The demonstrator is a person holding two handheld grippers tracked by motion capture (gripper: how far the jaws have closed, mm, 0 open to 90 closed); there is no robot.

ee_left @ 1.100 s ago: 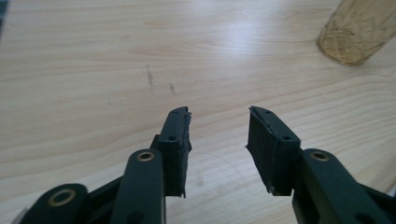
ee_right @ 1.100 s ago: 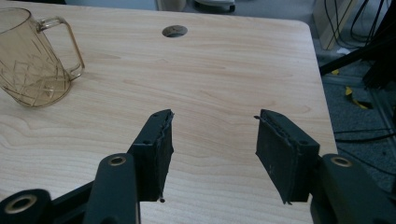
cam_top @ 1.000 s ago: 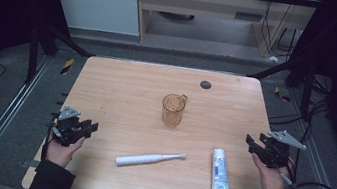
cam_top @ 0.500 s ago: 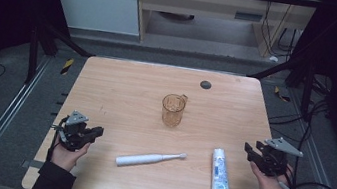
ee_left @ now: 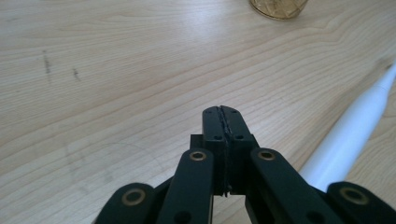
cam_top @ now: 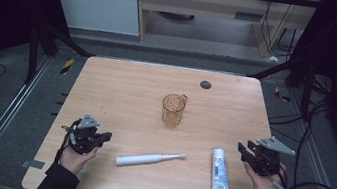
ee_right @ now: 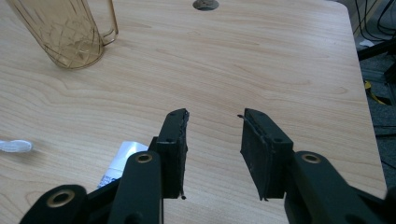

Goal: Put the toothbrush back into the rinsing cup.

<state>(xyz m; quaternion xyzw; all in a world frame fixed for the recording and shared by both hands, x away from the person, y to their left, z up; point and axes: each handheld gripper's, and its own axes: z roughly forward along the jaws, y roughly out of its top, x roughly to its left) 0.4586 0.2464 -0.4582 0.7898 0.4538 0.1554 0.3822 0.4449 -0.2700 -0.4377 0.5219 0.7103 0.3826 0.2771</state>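
On the wooden bench (cam_top: 122,87), the left claw (cam_top: 105,137) sits at the near left, held in a hand (cam_top: 75,157) that comes in from the near edge. In the left gripper view its 2 black jaws are pressed flat together with nothing between them; they have just been closing. The white toothbrush (cam_top: 149,159) lies just to the right of that claw, apart from it, with its brush head pointing right and slightly far. In the left gripper view the toothbrush handle (ee_left: 348,144) runs along the right side, close beside the jaws but not touching them.

The right claw (cam_top: 244,152) is at the near right edge of the bench. In the right gripper view its jaws stand about half apart over bare wood, holding nothing, and they have just been closing. The toothpaste tube (cam_top: 221,173) lies flat just left of that claw, its length running near to far.

An amber plastic cup (cam_top: 173,110) with a handle stands upright near the middle of the bench, well apart from both claws.
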